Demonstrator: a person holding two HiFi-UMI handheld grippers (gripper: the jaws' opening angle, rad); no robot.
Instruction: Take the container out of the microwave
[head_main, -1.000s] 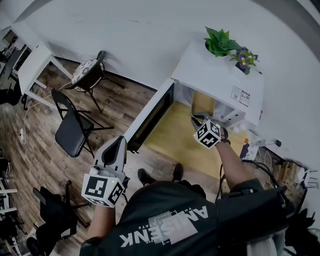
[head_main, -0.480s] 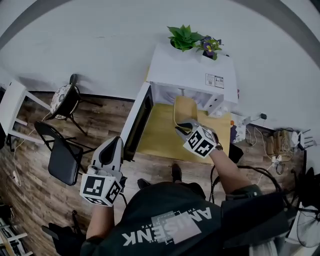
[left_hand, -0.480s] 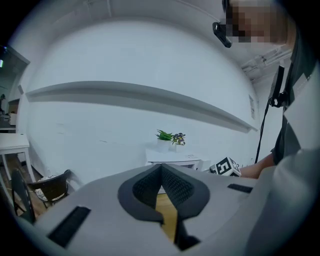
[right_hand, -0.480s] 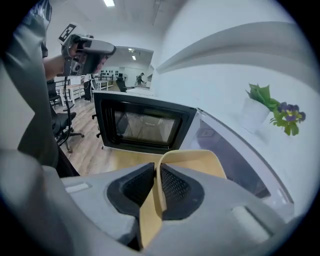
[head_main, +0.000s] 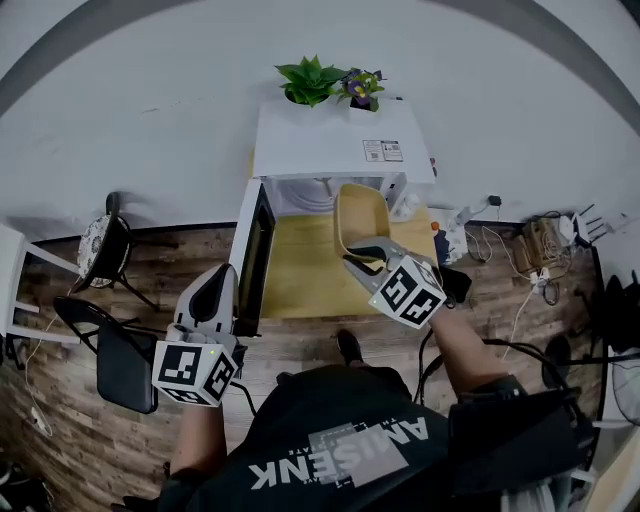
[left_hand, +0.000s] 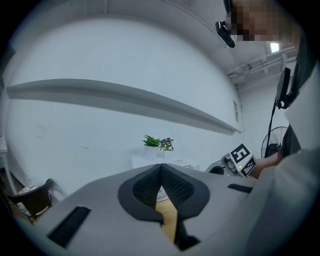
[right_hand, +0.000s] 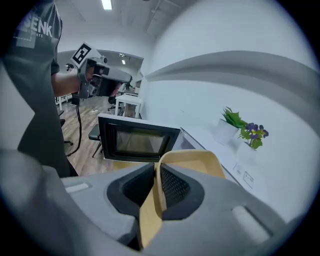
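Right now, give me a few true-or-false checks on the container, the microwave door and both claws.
1. The right claw grips the container by its wall. True.
2. The microwave door is shut. False: it hangs open.
3. The left claw holds a plate. False: it is closed on nothing.
4. Two potted plants sit on top of the microwave. True.
5. The container sits inside the microwave. False: it is held out in front of the opening.

The container (head_main: 360, 215) hides much of the cavity of the microwave (head_main: 320, 150); print on the label (head_main: 383, 151) atop it is too small to read.
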